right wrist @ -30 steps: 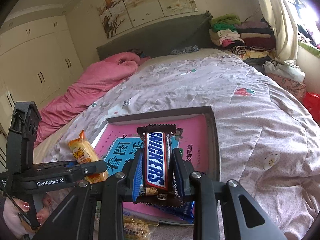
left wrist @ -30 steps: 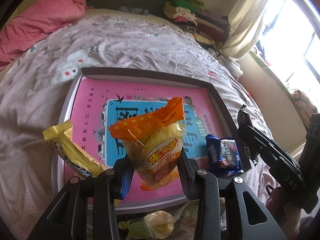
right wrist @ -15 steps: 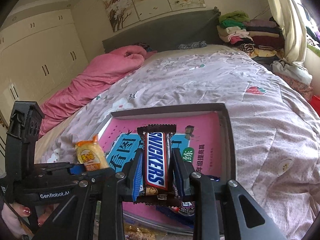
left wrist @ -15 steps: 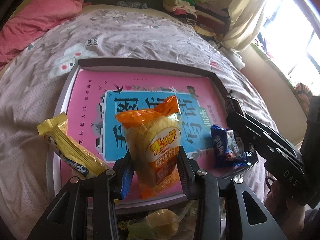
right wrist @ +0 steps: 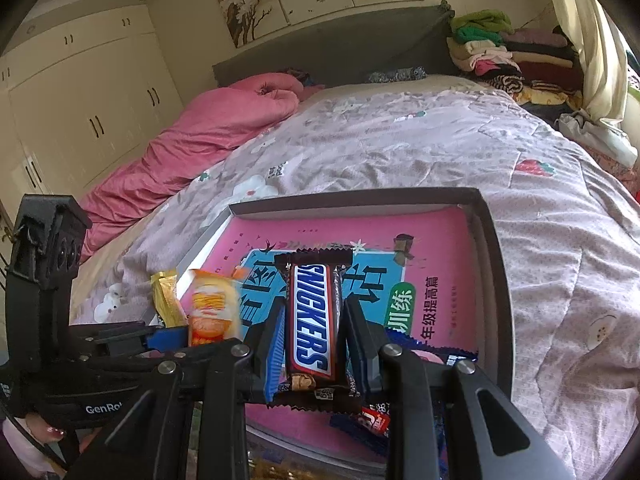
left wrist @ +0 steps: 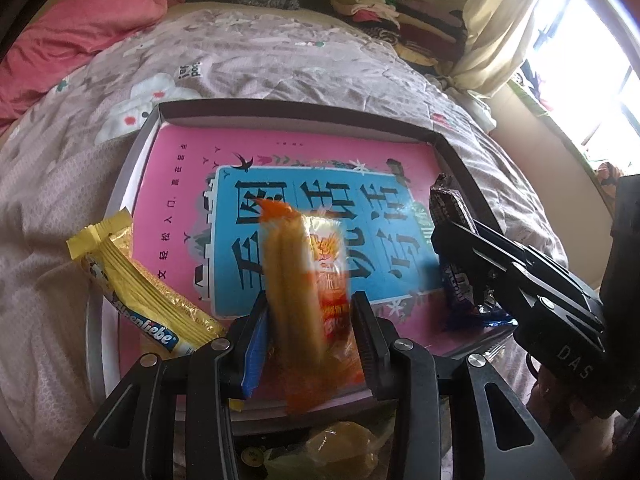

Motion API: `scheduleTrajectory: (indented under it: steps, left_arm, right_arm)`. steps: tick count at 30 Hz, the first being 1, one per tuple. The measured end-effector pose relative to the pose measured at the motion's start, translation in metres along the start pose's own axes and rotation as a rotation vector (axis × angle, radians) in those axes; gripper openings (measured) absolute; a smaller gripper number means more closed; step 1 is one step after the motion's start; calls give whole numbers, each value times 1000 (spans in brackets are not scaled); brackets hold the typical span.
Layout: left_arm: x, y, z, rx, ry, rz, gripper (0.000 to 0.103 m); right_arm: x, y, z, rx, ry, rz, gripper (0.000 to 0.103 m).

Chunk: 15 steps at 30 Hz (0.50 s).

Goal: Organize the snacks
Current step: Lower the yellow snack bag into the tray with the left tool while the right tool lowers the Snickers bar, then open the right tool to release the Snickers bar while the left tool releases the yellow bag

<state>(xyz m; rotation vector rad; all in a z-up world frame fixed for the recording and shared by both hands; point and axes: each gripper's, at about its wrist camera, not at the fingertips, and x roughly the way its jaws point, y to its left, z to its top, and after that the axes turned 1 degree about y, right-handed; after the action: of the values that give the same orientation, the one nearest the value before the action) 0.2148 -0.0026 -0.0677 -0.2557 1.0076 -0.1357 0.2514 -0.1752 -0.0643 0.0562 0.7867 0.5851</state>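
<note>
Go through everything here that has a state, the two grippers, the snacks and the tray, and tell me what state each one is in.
left gripper: shut on the orange snack pack
orange snack pack: held upright, blurred
right gripper: shut on the Snickers bar
Snickers bar: held above the tray, label facing the camera
yellow candy pack: lying over the tray's left rim
blue cookie packet: lying in the tray
tray: open, on the bed

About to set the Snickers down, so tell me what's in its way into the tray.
Nothing visible blocks it. The right gripper holds the Snickers above the tray, whose pink book lies bare ahead; only a blue packet lies near the front edge.
</note>
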Motion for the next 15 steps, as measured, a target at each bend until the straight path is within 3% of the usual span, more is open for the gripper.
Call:
scheduleTrajectory:
  steps: [15]
  left_arm:
    - [0, -1, -2, 8, 1, 11, 40]
  right_arm:
    - [15, 4, -7, -5, 78, 18, 29]
